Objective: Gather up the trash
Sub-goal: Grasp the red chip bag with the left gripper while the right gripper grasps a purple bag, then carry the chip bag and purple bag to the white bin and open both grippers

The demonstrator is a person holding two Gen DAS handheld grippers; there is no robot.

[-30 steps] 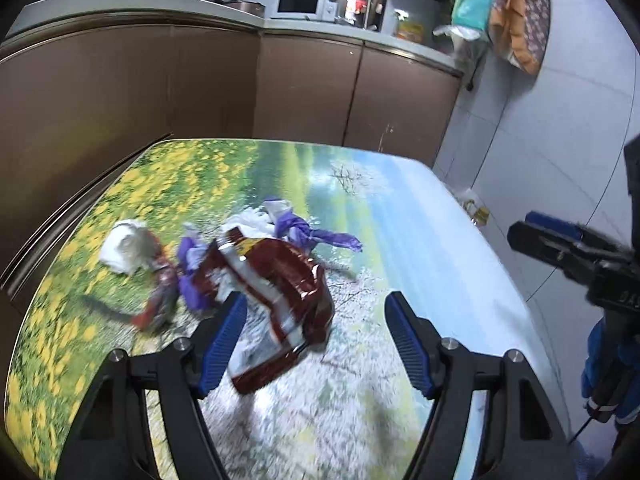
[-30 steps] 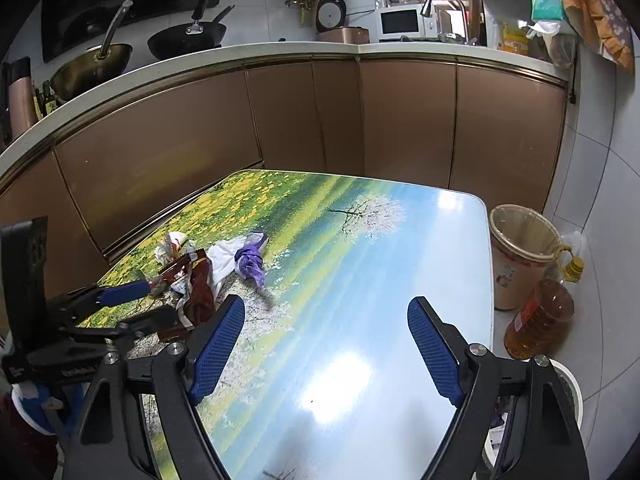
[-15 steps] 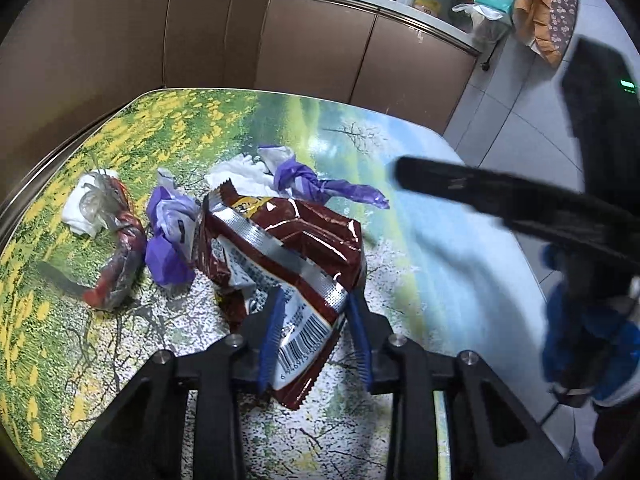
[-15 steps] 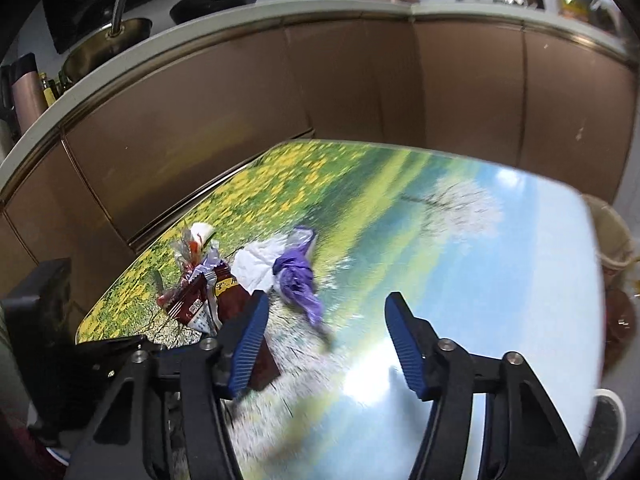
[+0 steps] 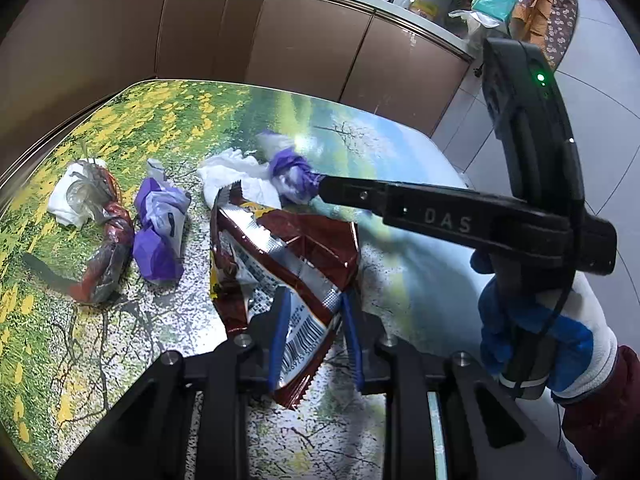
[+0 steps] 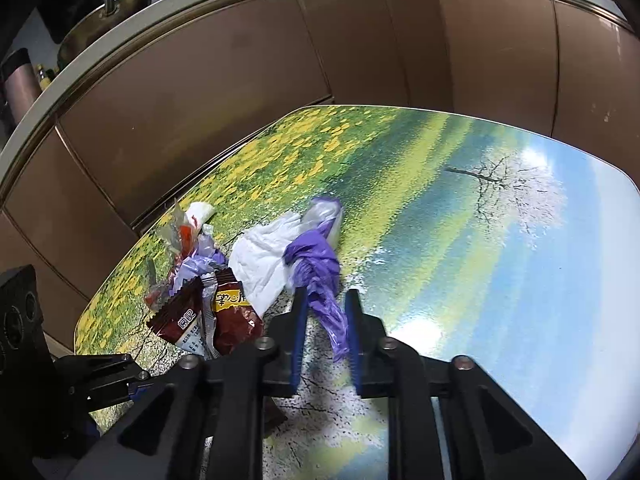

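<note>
A dark red snack wrapper (image 5: pixel 288 248) lies on the picture-printed table (image 5: pixel 400 152). My left gripper (image 5: pixel 315 304) has its jaws closing on the wrapper's barcode end, and the pads press it. A twisted purple plastic bag (image 6: pixel 316 264) rests partly on a white tissue (image 6: pixel 260 260). My right gripper (image 6: pixel 326 296) is shut on the bag's thin tail. In the left wrist view the right gripper (image 5: pixel 326 190) reaches in from the right to that purple bag (image 5: pixel 294 176), held by a gloved hand (image 5: pixel 560 332).
Left of the wrapper lie another purple-and-white wrapper (image 5: pixel 160 232) and a crumpled clear-and-red wrapper with tissue (image 5: pixel 100 240). Brown cabinets (image 6: pixel 240 80) curve around the table's far side. The blue right half of the table (image 6: pixel 520 280) bears nothing.
My left jaws went from wide to closed on the snack wrapper's end. My right gripper swung in towards the trash pile and closed on the purple bag's tail.
</note>
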